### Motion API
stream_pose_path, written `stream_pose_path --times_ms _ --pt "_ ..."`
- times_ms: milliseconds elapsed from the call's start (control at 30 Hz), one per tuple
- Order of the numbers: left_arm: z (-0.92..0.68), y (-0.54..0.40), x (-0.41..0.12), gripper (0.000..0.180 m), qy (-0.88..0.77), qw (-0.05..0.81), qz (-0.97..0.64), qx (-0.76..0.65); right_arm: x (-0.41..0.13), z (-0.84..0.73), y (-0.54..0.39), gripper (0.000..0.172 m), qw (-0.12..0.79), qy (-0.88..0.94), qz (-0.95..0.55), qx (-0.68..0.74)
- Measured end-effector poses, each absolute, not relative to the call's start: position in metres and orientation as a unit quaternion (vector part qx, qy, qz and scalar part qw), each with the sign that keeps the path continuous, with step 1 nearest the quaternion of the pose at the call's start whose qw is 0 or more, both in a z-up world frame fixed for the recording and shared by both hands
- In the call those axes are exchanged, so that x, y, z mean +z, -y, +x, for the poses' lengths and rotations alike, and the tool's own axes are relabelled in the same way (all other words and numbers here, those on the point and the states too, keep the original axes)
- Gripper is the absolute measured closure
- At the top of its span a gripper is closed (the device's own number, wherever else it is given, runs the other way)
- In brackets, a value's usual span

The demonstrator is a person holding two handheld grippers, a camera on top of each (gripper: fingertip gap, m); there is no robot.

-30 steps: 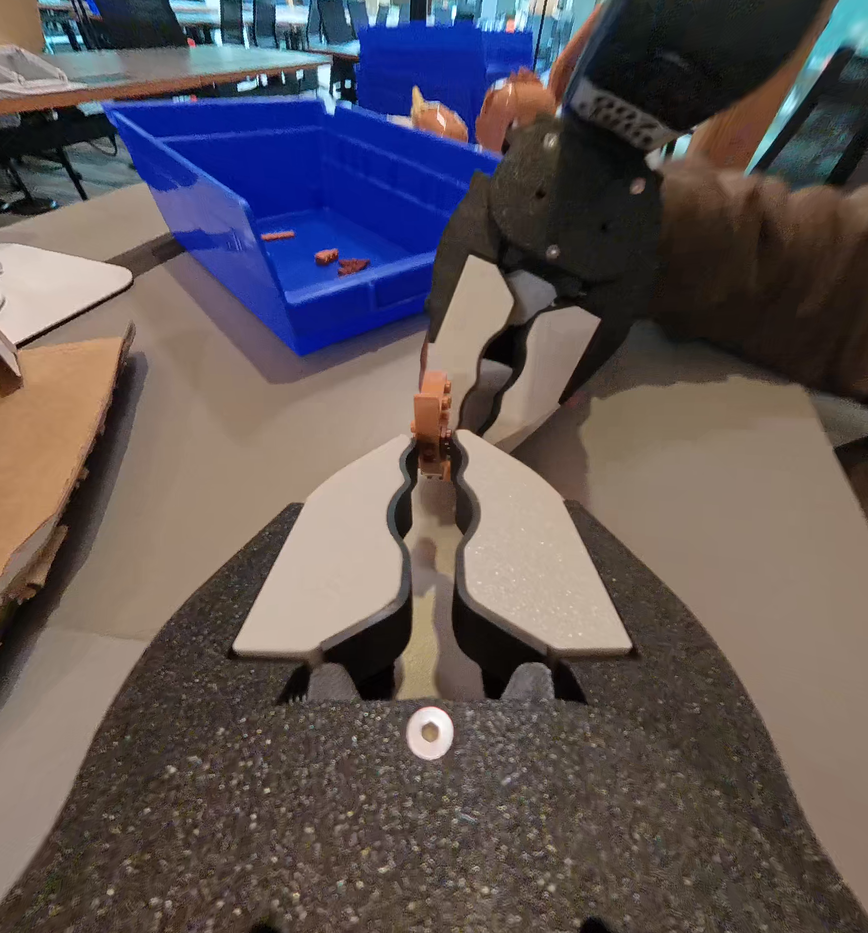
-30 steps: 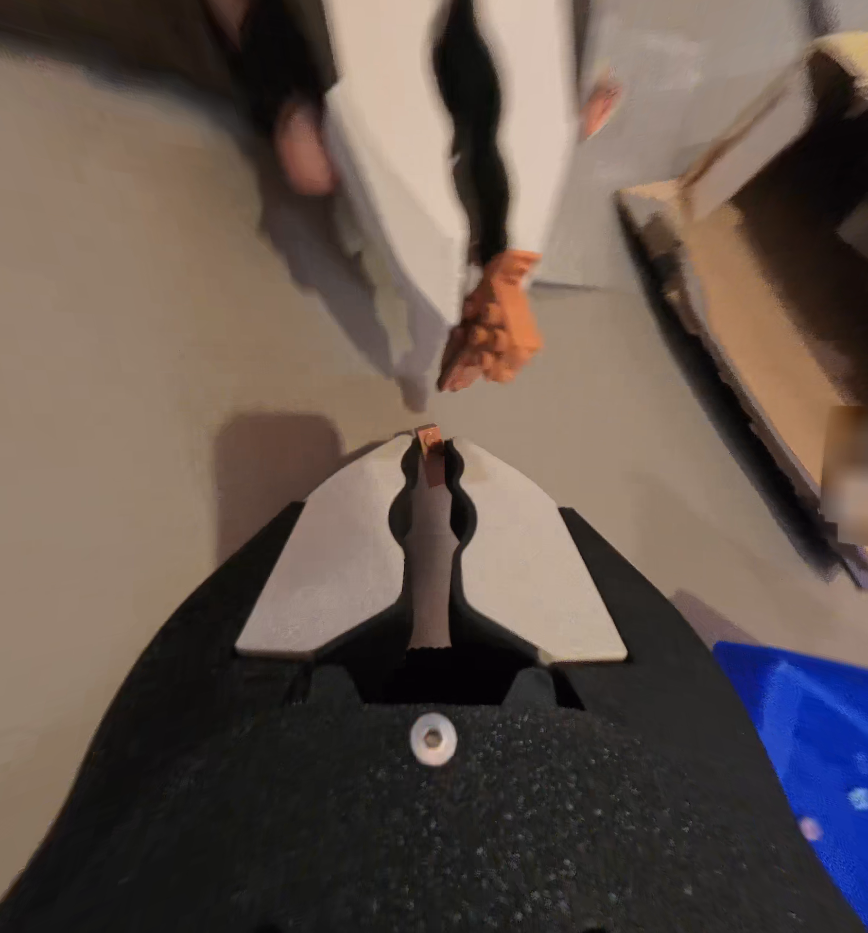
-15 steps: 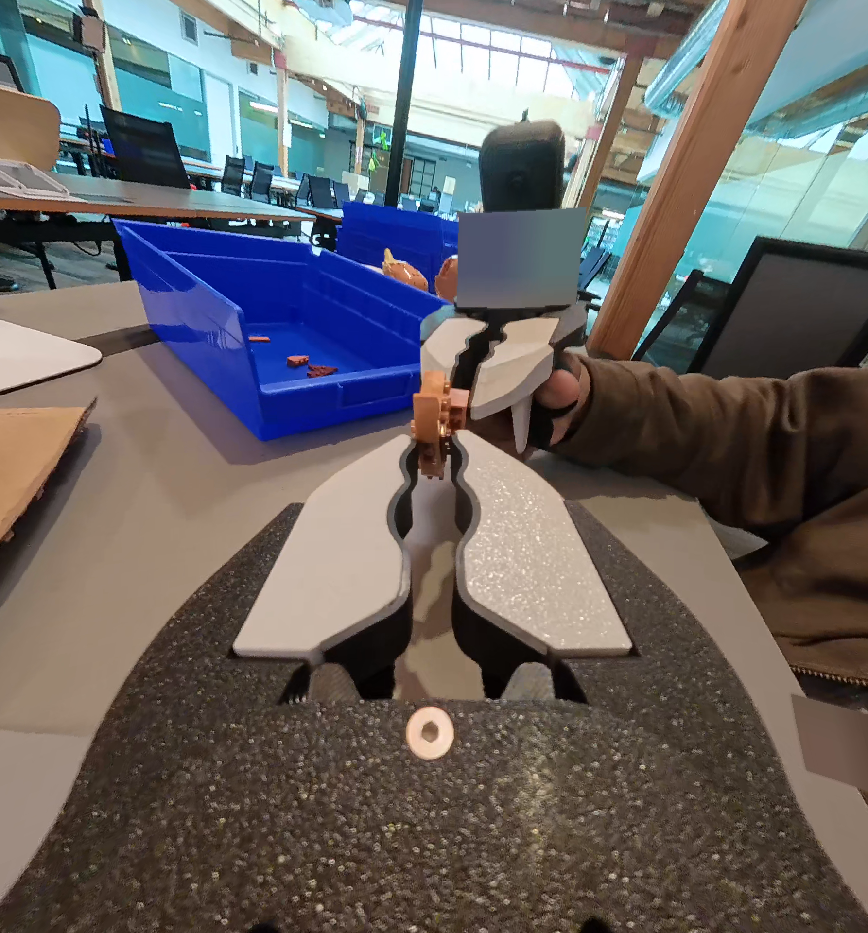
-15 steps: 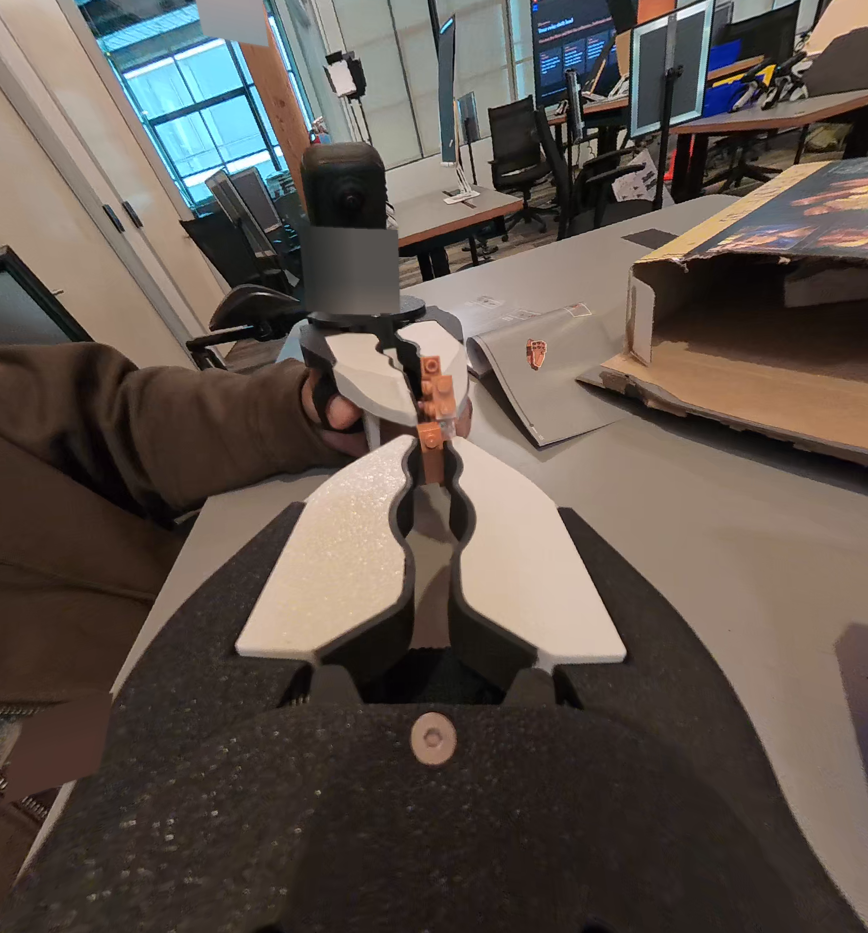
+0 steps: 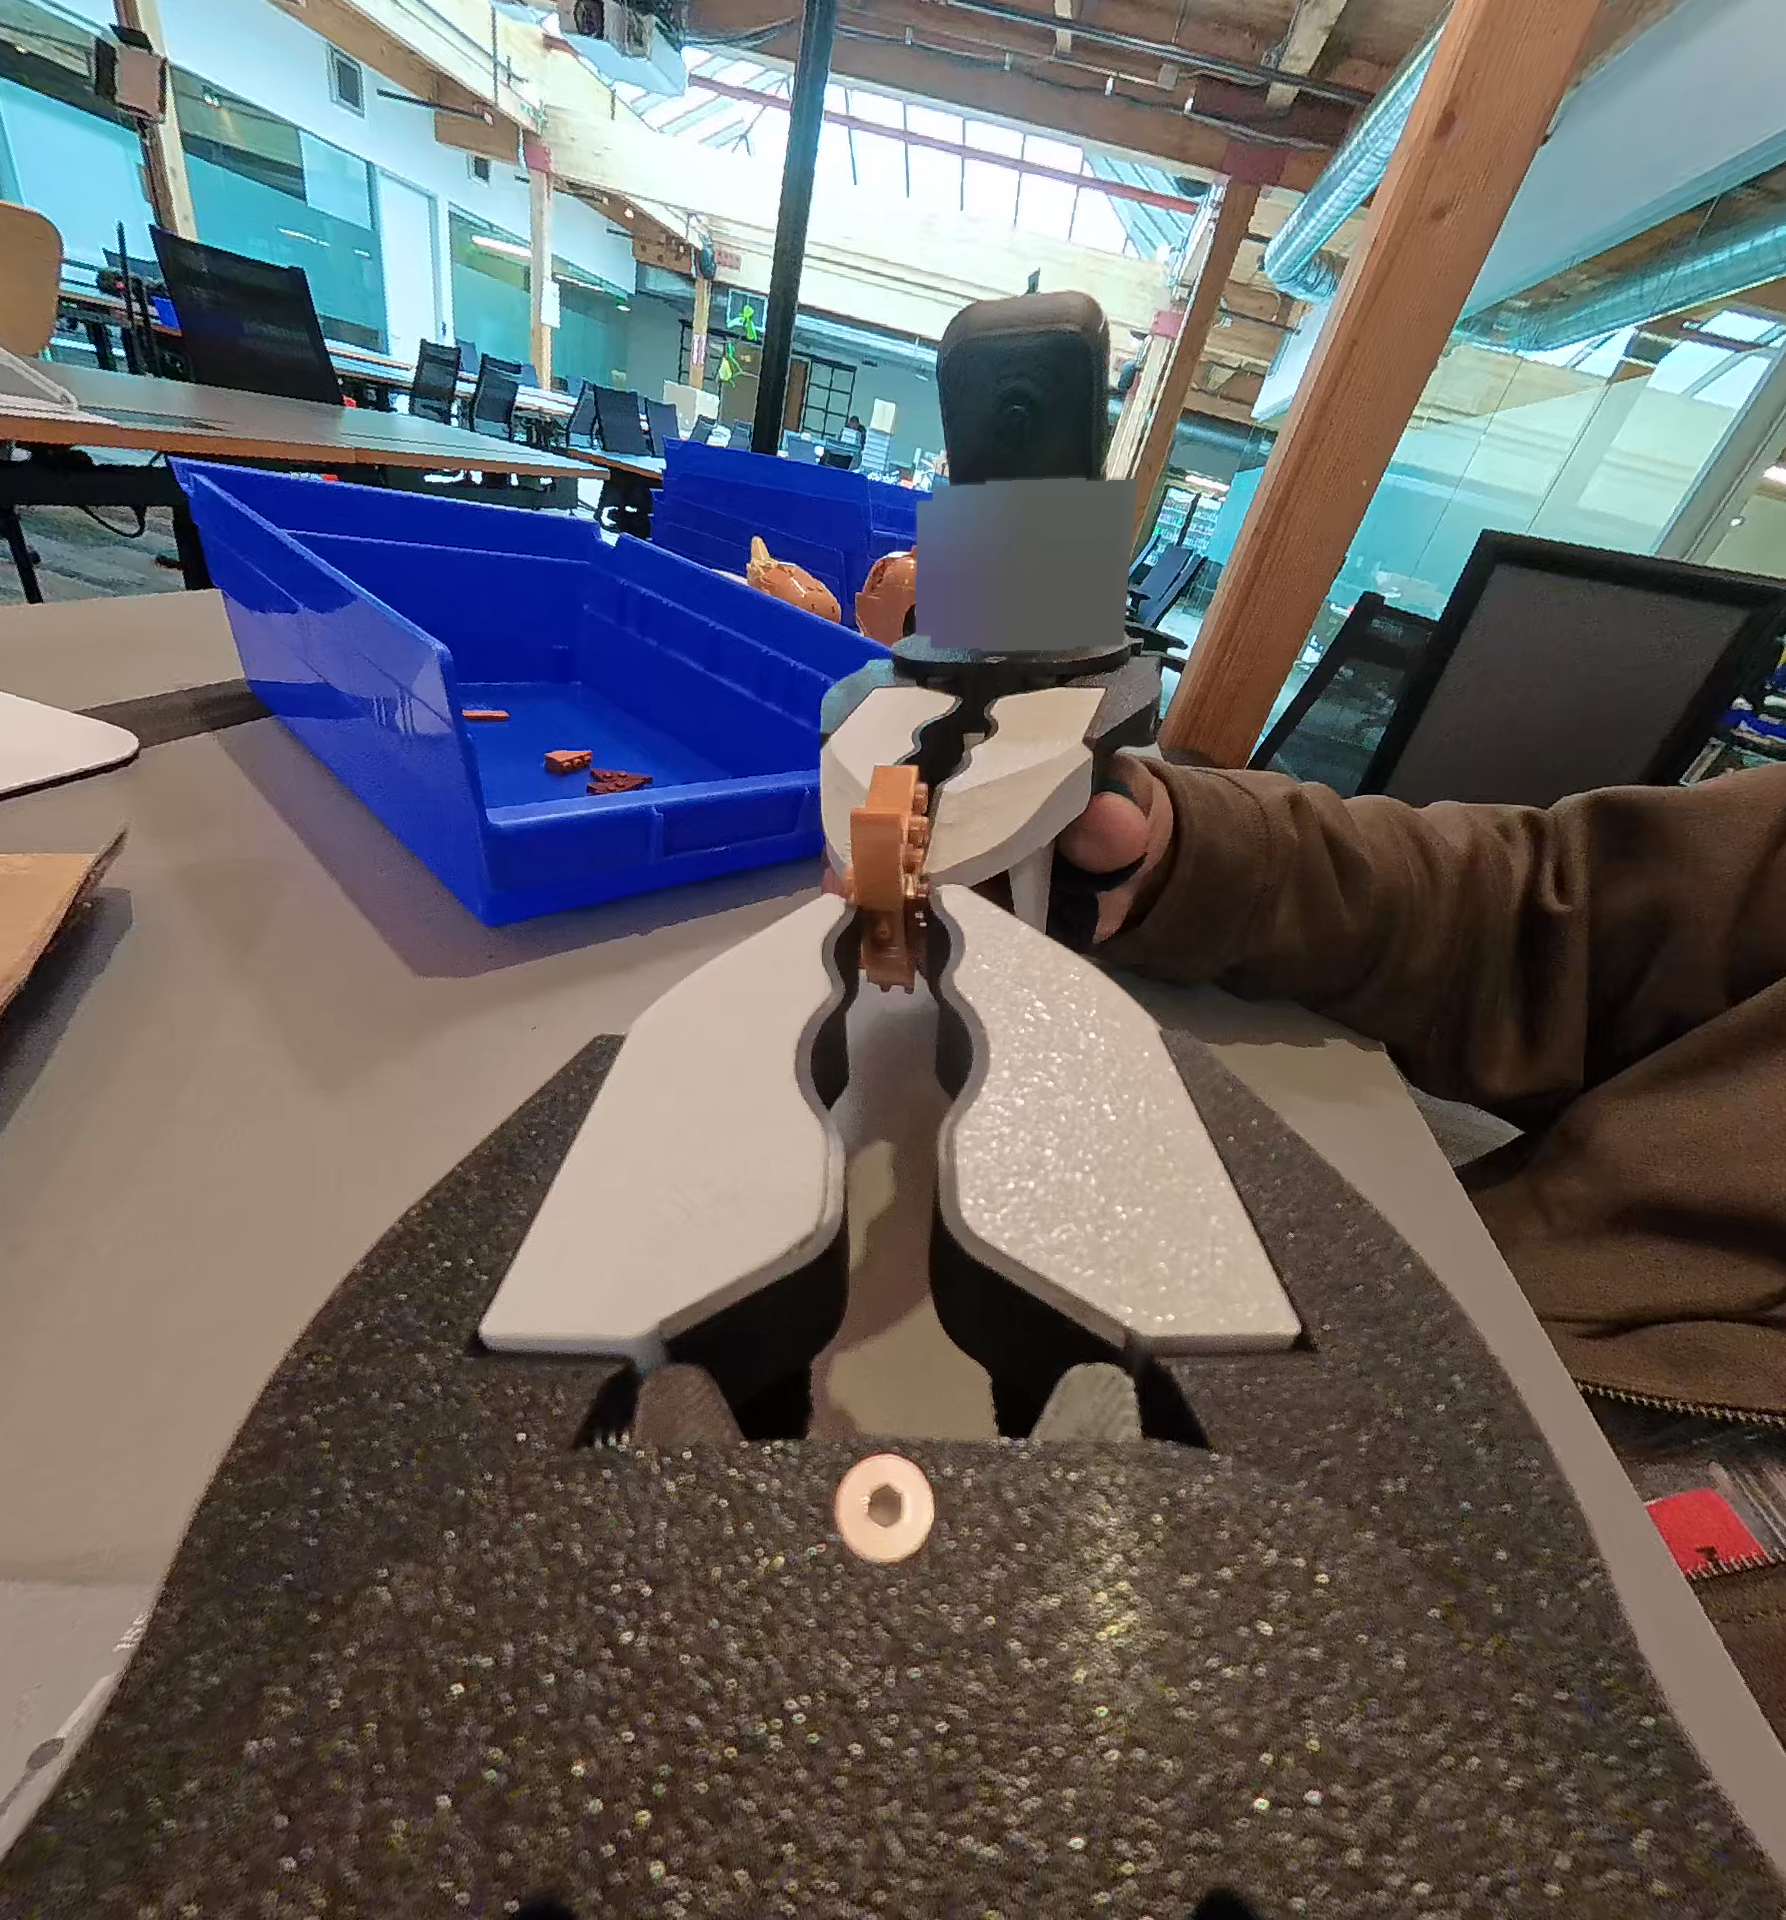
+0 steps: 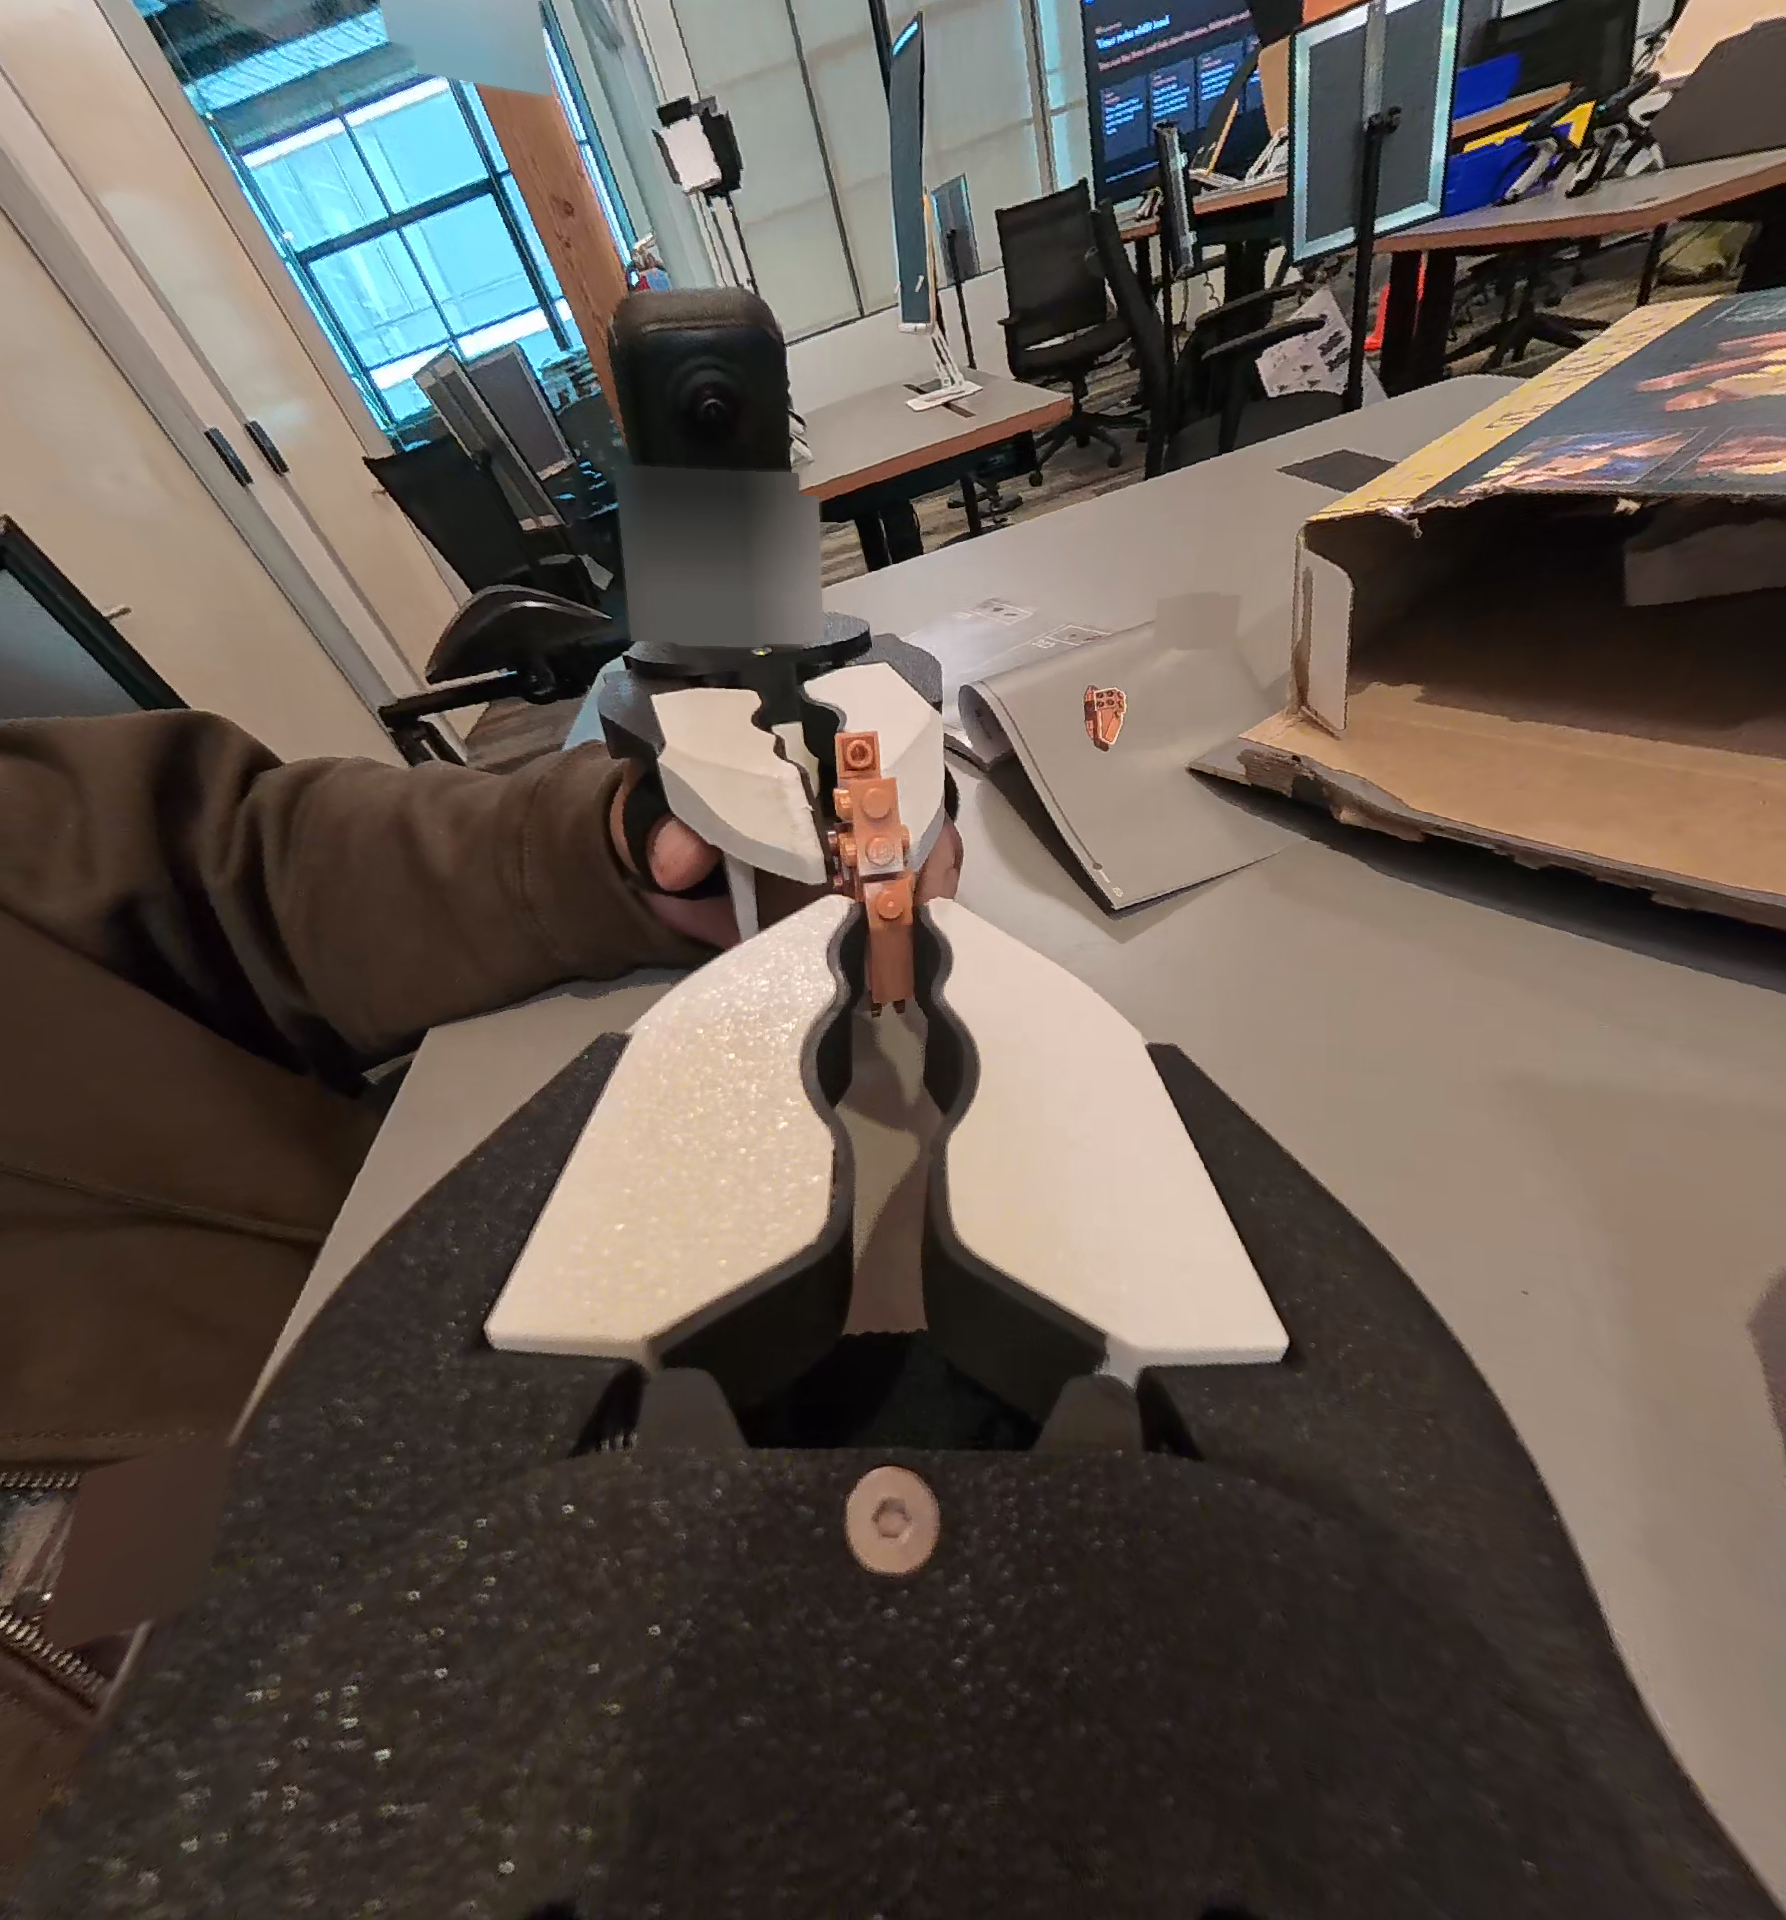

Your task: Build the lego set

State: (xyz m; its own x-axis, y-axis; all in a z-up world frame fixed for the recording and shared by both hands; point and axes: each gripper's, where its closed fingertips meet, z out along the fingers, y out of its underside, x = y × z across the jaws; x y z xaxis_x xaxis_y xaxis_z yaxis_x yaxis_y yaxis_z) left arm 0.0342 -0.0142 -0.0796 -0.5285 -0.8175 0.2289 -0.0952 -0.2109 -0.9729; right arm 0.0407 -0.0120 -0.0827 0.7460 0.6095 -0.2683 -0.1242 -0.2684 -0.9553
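Right wrist view: brick assembly (image 6: pixel 873 831) upright, both grippers clamping.

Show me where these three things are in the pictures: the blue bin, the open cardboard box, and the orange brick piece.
blue bin (image 5: pixel 577 842): left wrist view, on its front wall.
open cardboard box (image 6: pixel 1491 769): right wrist view, on its bare inner floor.
orange brick piece (image 6: pixel 884 940): right wrist view, on the part between the near fingertips.

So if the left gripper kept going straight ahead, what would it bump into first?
Most likely the right gripper, facing it just beyond the orange brick piece the left gripper holds; the exact gap is hard to judge.
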Motion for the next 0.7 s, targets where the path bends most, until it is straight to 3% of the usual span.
stream_pose_path --times_ms 700 --pt "0.0394 0.0072 -0.0715 0.168 -0.491 0.252 -0.426 -0.717 -0.0788 0.0418 0.0054 0.164 0.586 0.101 -0.710 0.377"
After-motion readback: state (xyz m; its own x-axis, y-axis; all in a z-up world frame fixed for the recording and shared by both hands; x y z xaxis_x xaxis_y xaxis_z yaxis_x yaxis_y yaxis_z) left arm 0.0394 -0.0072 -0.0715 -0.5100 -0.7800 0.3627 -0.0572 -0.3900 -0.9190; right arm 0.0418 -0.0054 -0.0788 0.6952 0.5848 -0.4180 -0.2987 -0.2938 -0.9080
